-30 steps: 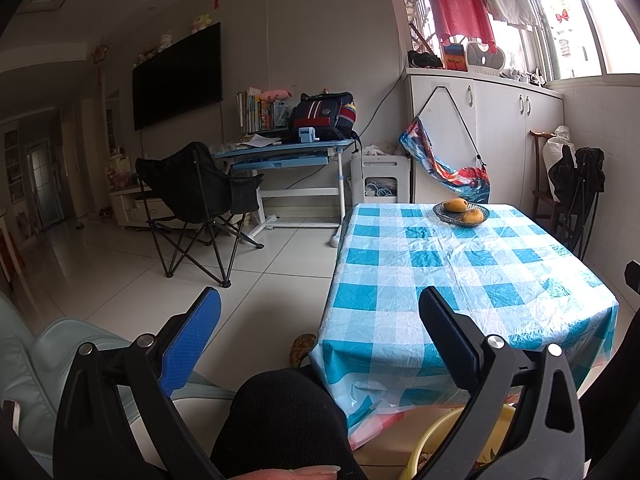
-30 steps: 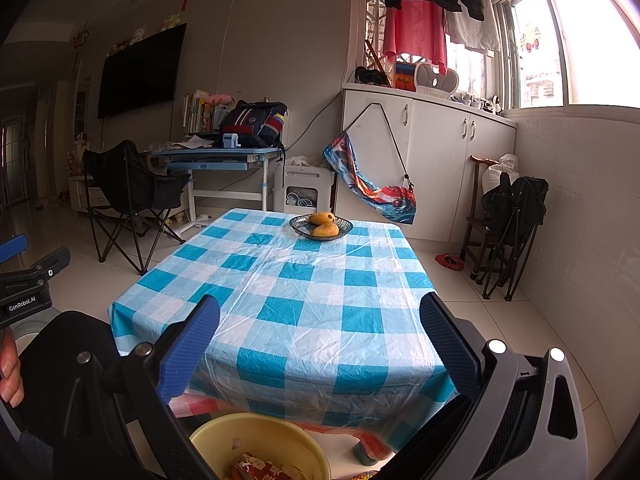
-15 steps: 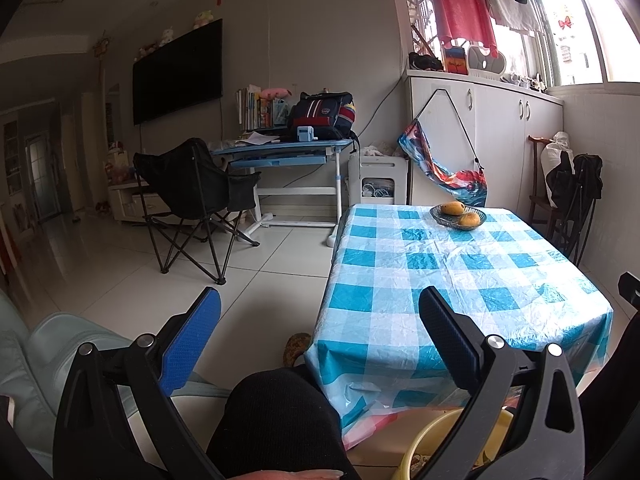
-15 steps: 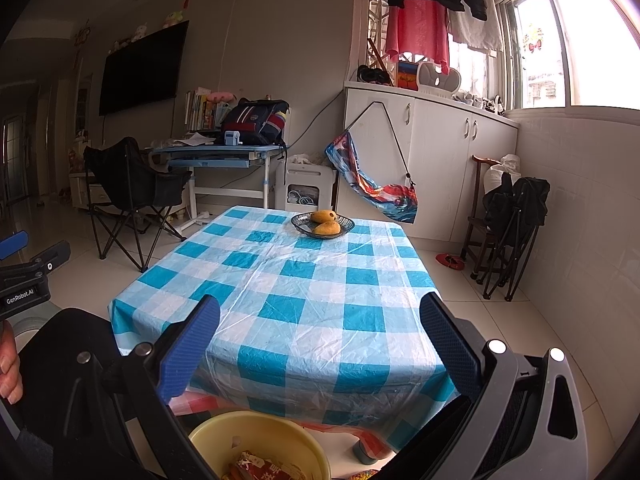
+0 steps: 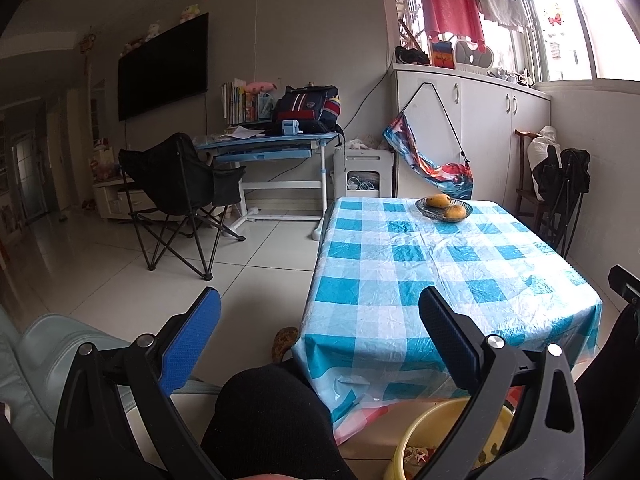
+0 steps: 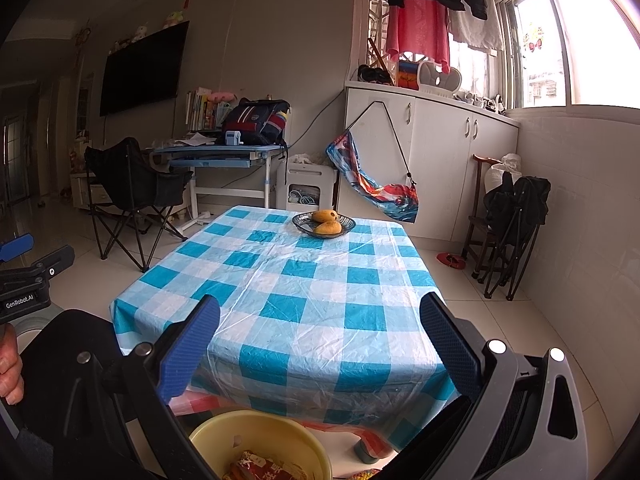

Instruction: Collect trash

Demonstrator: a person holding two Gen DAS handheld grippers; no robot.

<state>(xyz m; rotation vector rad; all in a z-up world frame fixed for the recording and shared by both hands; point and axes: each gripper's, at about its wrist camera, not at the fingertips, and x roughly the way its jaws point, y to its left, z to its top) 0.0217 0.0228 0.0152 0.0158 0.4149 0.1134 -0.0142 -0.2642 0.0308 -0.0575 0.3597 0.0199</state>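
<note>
A round yellow plastic bin (image 6: 260,446) sits on the floor at the near end of the table, at six o'clock in the right wrist view, with crumpled red and gold wrappers (image 6: 256,466) lying inside it. Above it the right gripper (image 6: 320,336) hangs with its jaws spread wide and nothing between them; its ribbed blue pads (image 6: 188,352) are bare. The left gripper (image 5: 320,332) is spread just as wide and also holds nothing, and the bin's rim (image 5: 424,432) shows at five o'clock behind its right finger. A dark-clothed knee (image 5: 272,420) fills six o'clock there. The table (image 6: 304,300) wears a crinkled, glossy plastic cloth in blue and white checks. At its far end, twelve o'clock, a dark shallow dish (image 6: 323,225) holds two yellow-orange mangoes (image 6: 326,222). Out at ten o'clock stands a black folding camp chair (image 6: 128,196) on the pale shiny floor tiles.
</note>
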